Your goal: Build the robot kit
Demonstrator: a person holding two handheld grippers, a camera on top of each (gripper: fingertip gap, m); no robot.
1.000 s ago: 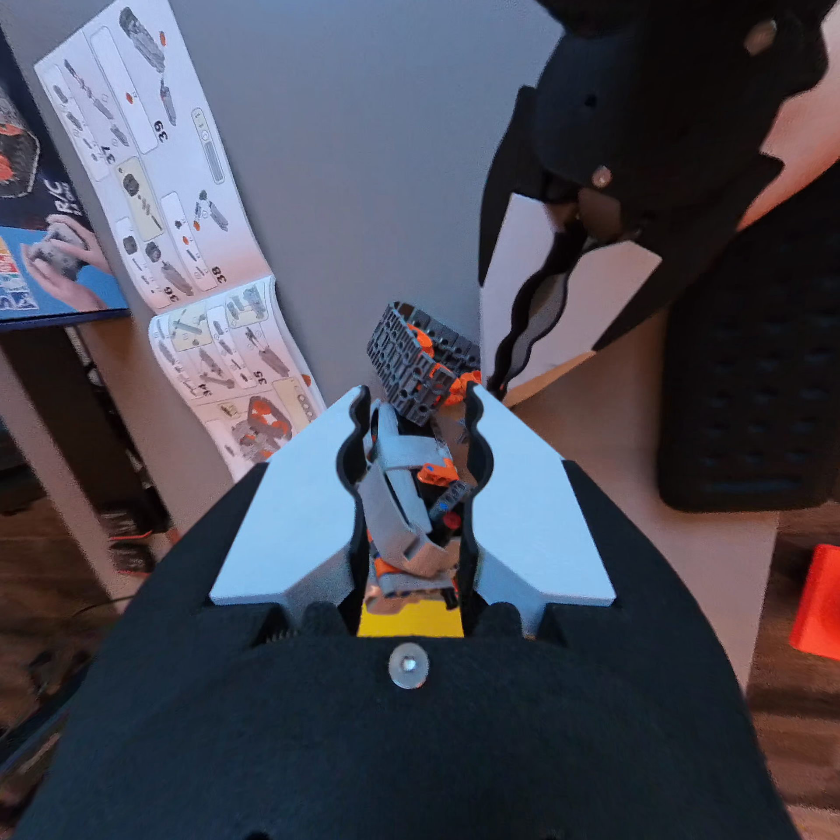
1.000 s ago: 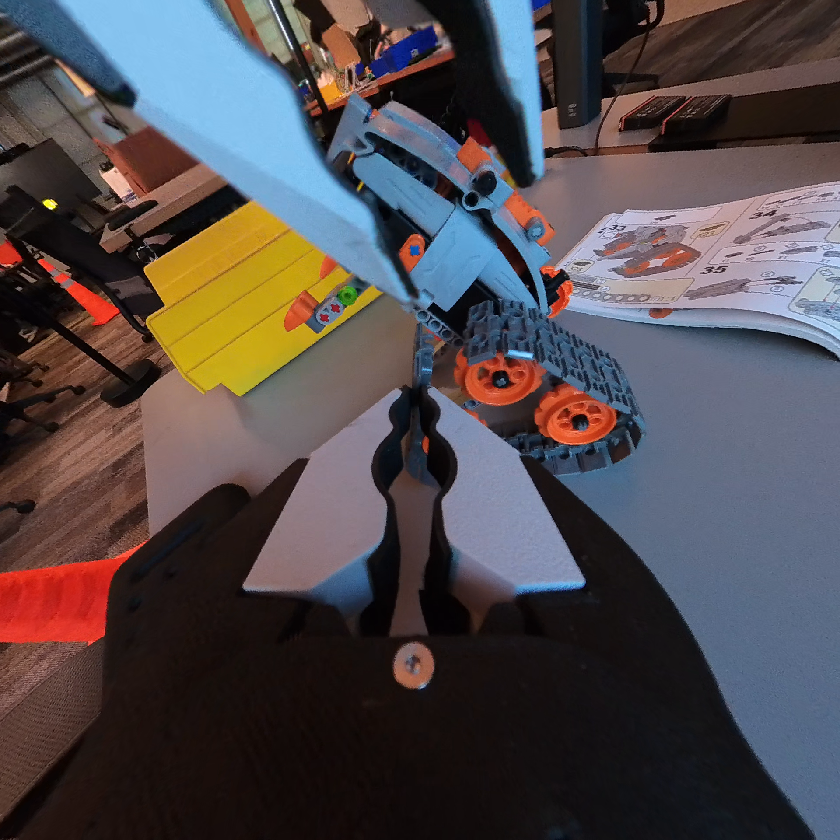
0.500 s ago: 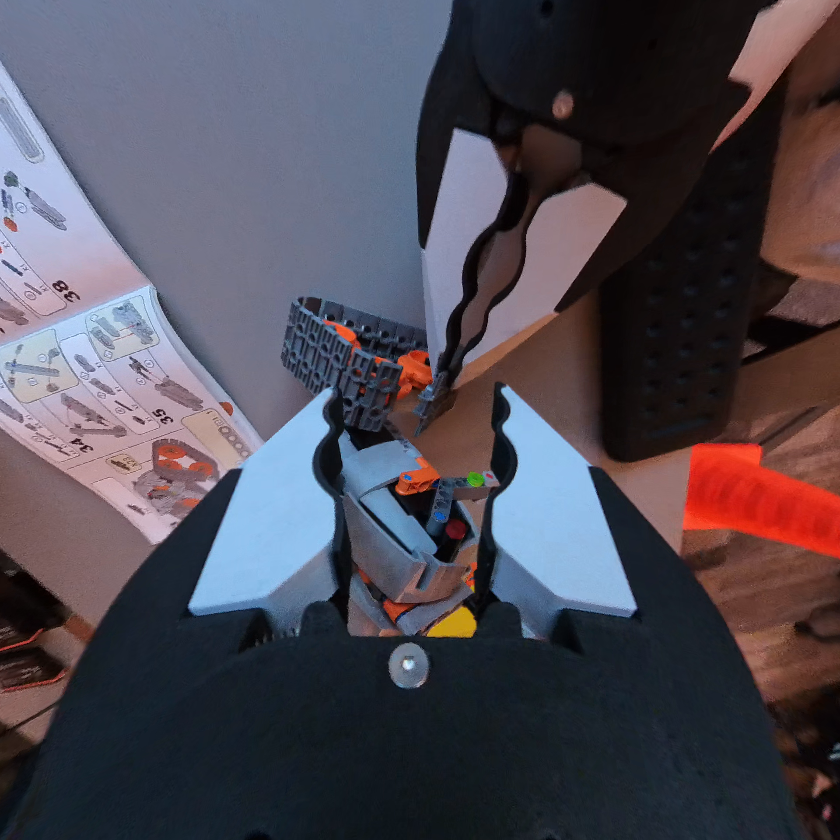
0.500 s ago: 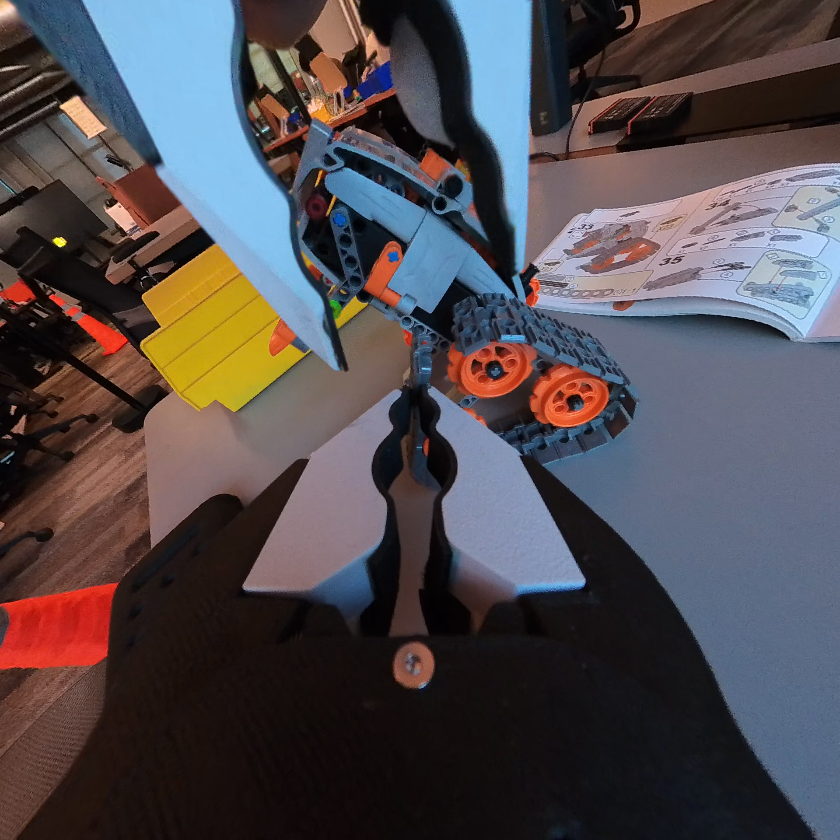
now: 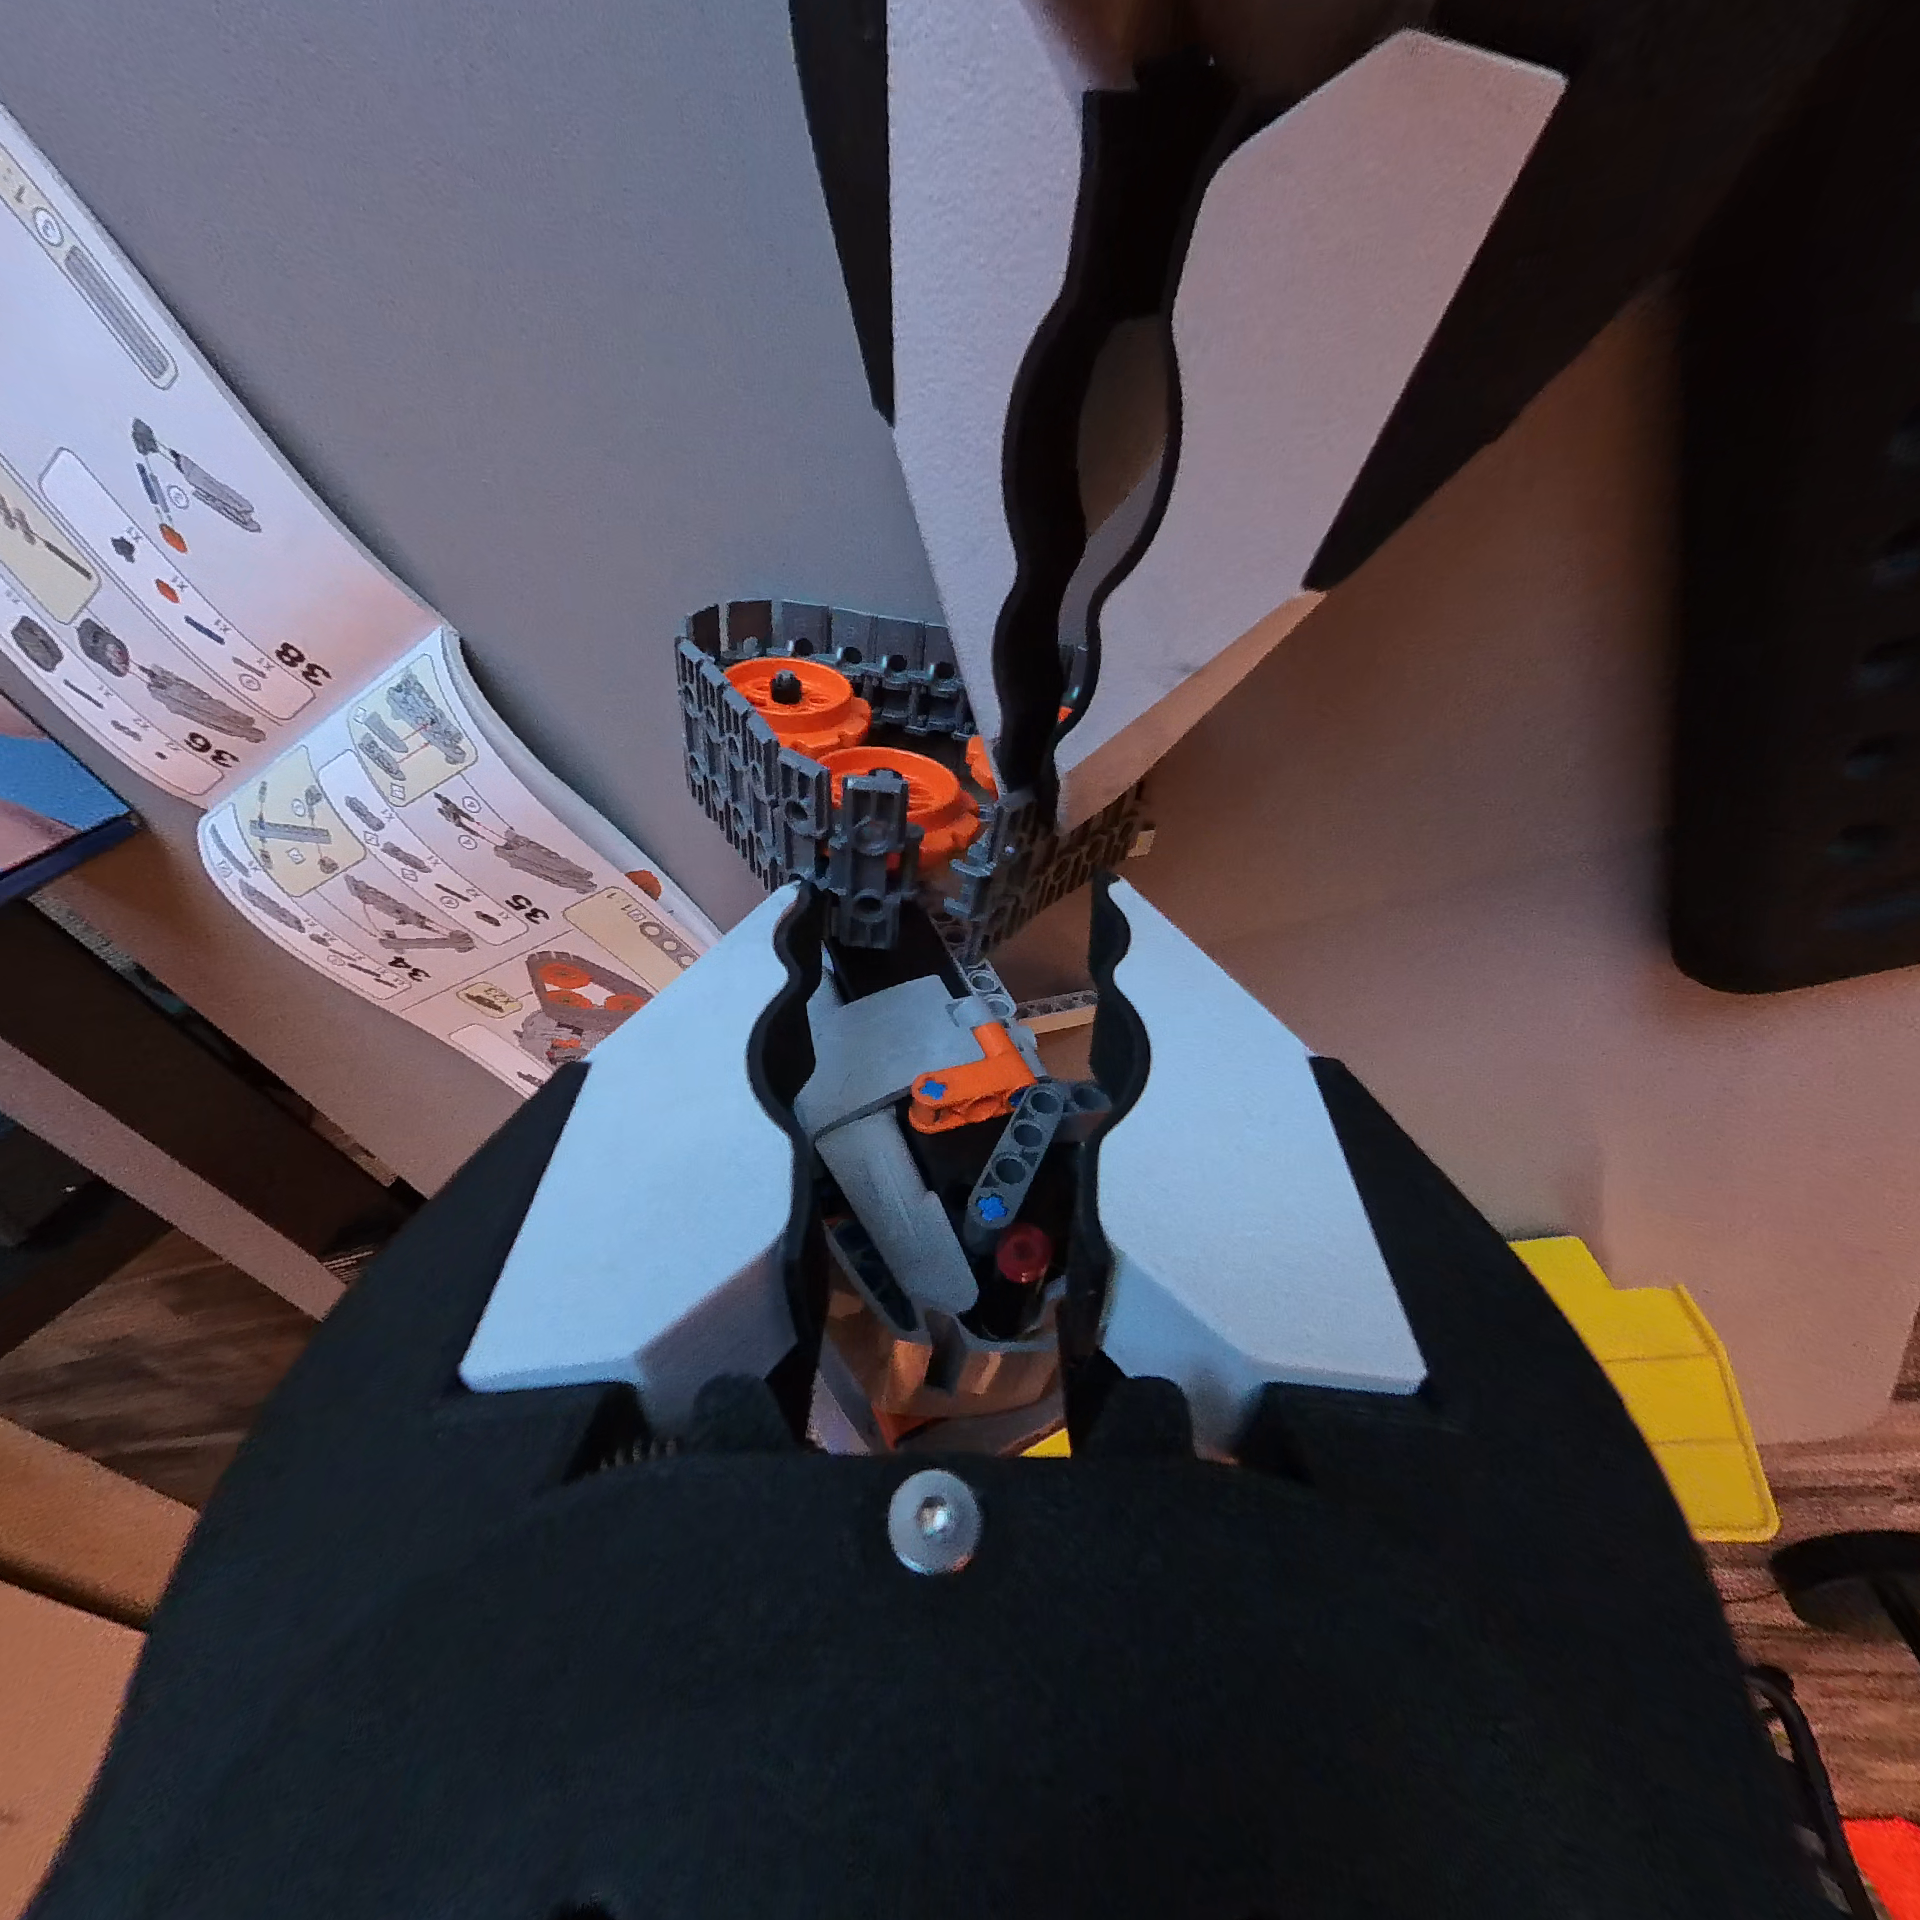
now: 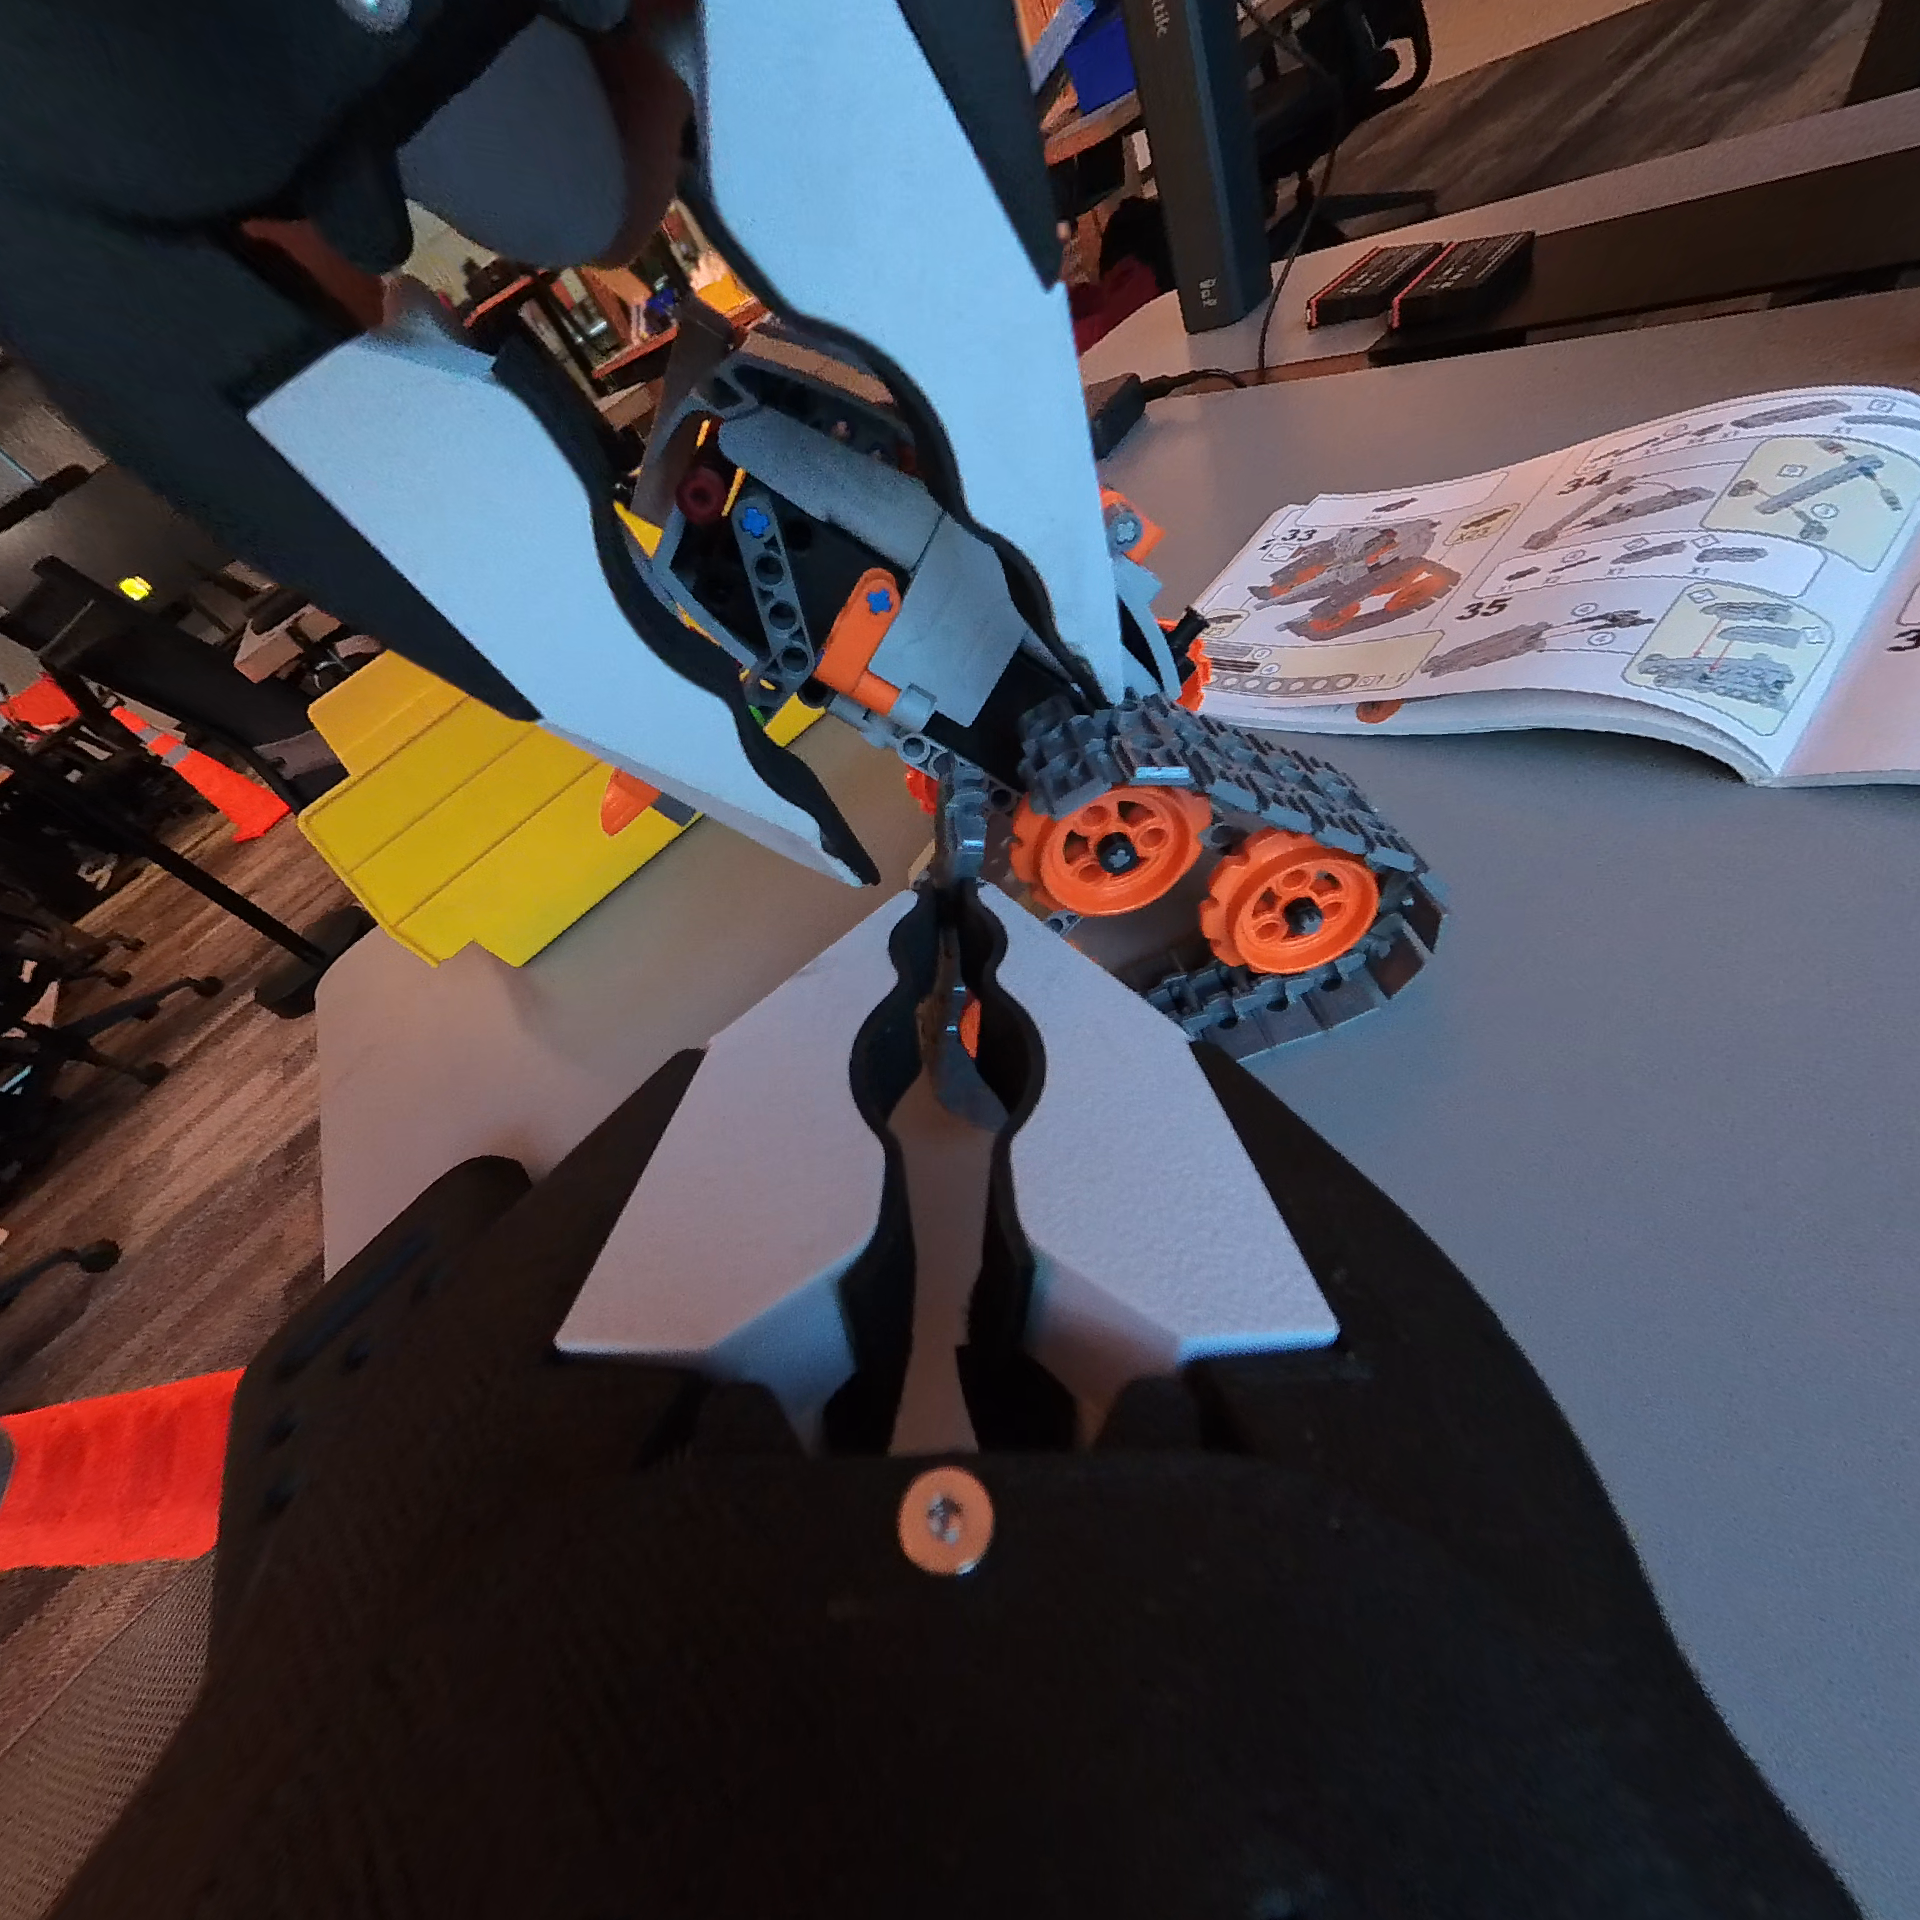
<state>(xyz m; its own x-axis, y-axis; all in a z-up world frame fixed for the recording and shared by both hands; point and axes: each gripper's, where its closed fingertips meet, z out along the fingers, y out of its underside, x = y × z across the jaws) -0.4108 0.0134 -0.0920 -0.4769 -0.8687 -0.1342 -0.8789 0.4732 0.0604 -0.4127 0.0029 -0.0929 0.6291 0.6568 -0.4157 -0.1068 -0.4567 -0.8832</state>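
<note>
Left wrist view: my left gripper (image 5: 940, 914) clamps the tracked brick vehicle (image 5: 914, 1143) by its body, tilted above the grey table (image 5: 520, 312). My right gripper (image 6: 940, 914) pinches a loose grey track piece (image 6: 961, 831) at the tread. Instruction booklet (image 6: 1558, 582) and yellow bin (image 6: 468, 831) lie near.

Both wrist cameras face each other closely, sharing the tracked brick vehicle (image 5: 883, 790) (image 6: 1195, 831).
</note>
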